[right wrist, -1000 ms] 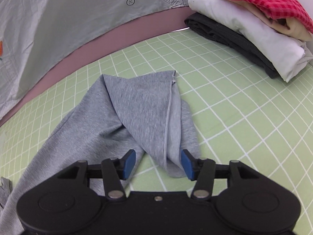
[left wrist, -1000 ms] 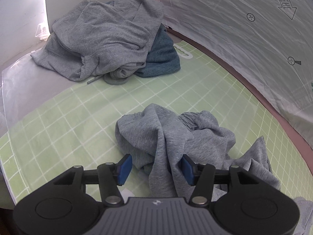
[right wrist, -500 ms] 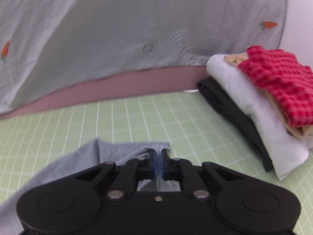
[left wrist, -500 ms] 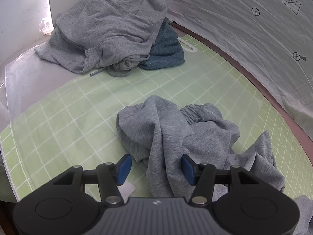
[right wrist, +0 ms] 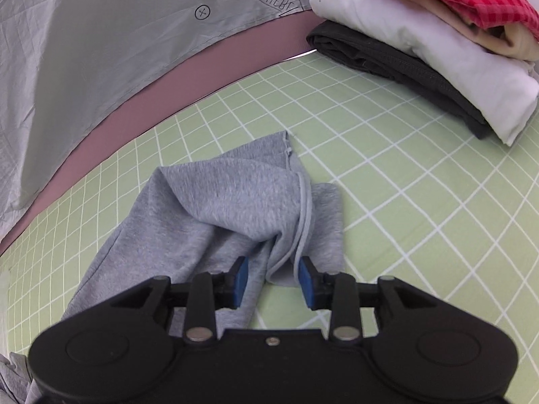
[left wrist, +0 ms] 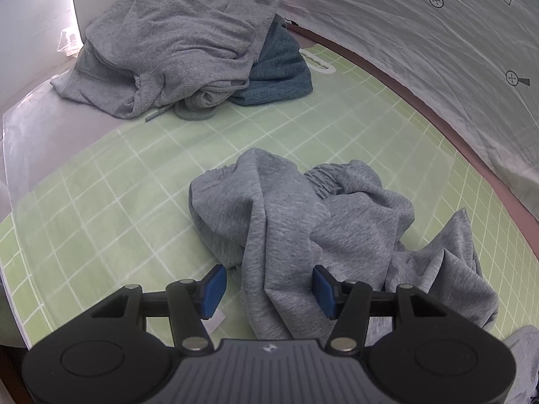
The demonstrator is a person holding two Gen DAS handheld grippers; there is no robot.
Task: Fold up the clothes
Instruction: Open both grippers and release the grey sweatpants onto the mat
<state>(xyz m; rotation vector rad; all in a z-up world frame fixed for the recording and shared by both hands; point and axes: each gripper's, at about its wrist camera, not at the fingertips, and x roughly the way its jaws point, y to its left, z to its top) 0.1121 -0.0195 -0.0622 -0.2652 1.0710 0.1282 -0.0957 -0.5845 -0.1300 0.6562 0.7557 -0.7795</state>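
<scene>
Left wrist view: the left gripper hangs over the green grid mat, jaws apart, and a fold of the crumpled grey sweatpants lies between the blue pads without being pinched. At the far end sits a heap of grey clothes on a teal garment.

Right wrist view: the right gripper has just been opening its jaws; the grey trouser leg and its hem run between the pads, loose, not clamped. A folded stack, black, white, beige and red check, rests at the far right of the mat.
</scene>
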